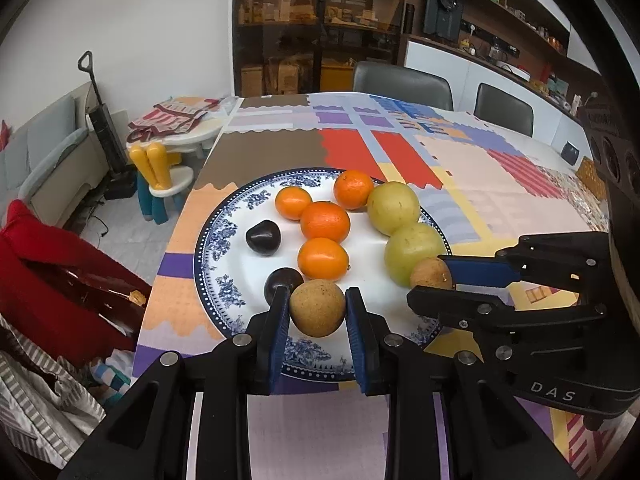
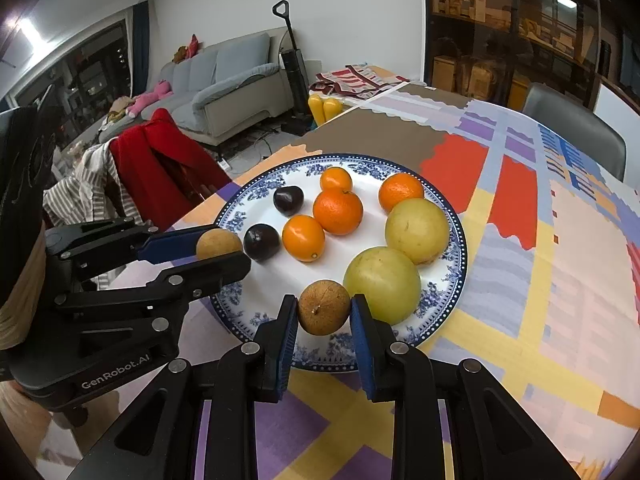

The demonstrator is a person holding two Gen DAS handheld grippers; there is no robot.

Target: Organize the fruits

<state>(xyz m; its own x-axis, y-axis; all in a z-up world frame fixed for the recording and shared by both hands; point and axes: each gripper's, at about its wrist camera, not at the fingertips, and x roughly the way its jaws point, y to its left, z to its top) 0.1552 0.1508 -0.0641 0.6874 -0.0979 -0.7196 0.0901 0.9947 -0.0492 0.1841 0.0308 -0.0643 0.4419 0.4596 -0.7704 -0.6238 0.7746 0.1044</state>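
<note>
A blue-and-white plate (image 1: 206, 242) (image 2: 459, 256) on the patchwork tablecloth carries several oranges (image 1: 325, 222) (image 2: 338, 211), two dark plums (image 1: 263, 237) (image 2: 261, 242) and two yellow-green fruits (image 1: 414, 252) (image 2: 382, 285). My left gripper (image 1: 317, 295) (image 2: 225, 246) is shut on a brown round fruit (image 1: 317, 310) (image 2: 218, 243) just above the plate's near-left rim. My right gripper (image 2: 324, 301) (image 1: 429, 277) is shut on a second brown round fruit (image 2: 323, 309) (image 1: 430, 275) over the near-right part of the plate, beside the closer yellow-green fruit.
The table edge (image 1: 172, 240) runs close to the plate's left side. Beyond the edge stands a chair draped in red cloth (image 1: 52, 264) (image 2: 160, 156). Bare tablecloth (image 2: 560, 280) stretches right and behind the plate. Two grey chairs (image 1: 402, 82) stand at the far side.
</note>
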